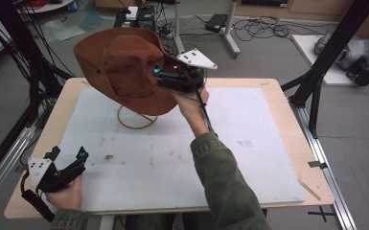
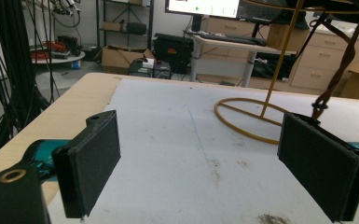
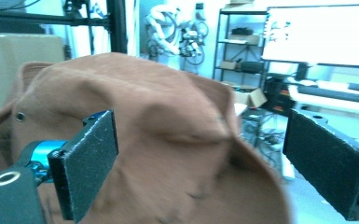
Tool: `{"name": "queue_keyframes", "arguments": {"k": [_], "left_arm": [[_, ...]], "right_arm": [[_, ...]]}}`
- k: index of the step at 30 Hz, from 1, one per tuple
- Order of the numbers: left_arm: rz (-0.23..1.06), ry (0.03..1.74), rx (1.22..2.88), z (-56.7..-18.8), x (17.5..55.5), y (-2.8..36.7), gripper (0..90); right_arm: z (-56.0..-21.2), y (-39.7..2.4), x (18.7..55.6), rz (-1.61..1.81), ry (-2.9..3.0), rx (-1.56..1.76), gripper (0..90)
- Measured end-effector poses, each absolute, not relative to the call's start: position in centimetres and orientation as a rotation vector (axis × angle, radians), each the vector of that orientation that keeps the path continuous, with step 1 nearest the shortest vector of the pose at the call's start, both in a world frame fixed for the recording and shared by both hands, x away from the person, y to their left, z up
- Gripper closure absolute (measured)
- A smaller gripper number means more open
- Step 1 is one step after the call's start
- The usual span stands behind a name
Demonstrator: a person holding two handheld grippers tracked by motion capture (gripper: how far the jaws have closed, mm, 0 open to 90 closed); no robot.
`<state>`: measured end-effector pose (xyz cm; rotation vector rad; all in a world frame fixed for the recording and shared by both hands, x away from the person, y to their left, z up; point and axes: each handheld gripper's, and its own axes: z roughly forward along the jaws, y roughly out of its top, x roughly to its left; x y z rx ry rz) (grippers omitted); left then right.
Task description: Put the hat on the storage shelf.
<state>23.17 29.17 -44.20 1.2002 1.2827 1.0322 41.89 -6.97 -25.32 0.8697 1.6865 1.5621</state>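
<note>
From the high view, a brown wide-brimmed hat [image 1: 124, 67] sits tilted on top of a thin gold wire stand [image 1: 136, 120], whose ring base lies on the white mat [image 1: 249, 158] covering the wooden desk [image 1: 287, 96]. The hat is toward the far left part of the desk, well above the mat. The right claw [image 1: 160, 76] is raised at the hat's right side, just against the crown and brim, with the grey three-cornered plate [image 1: 196, 58] on top of it and the green sleeve [image 1: 220, 177] reaching up from below. The left claw [image 1: 81, 155] rests low at the near left corner of the desk, held in a hand [image 1: 67, 194], well apart from the hat.

In the left gripper view, the left claw's two black pads [image 2: 93, 161] stand wide apart with nothing between them, only the stained white mat. Beyond them the stand's ring base [image 2: 249, 116] lies on the mat, its upright rod rising out of the top of the view. A twisted brown cord [image 2: 338, 77] hangs down at the right. A desk with a monitor [image 2: 203, 7] stands in the room behind.

In the right gripper view, the right claw's pads [image 3: 86, 161] are spread wide. The hat's brown crown [image 3: 168, 140] looms close ahead between them, a small metal eyelet [image 3: 20, 116] on its left side. Whether either pad touches the fabric I cannot tell. A bright screen [image 3: 321, 32] glows behind at the right.
</note>
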Motion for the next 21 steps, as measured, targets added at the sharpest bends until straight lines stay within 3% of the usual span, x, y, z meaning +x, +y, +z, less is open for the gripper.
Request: {"name": "queue_keyframes", "arguments": {"k": [11,21], "left_arm": [[1.043,1.291,1.189,-44.0,23.0,29.3,13.3],[1.044,1.294,1.182,-43.9,23.0,29.2,13.3]], "right_arm": [[-24.7,-19.1,38.0,1.447,1.509,0.995,9.6],[-27.6,-26.3,34.4,1.349,1.397,1.09,9.6]]}}
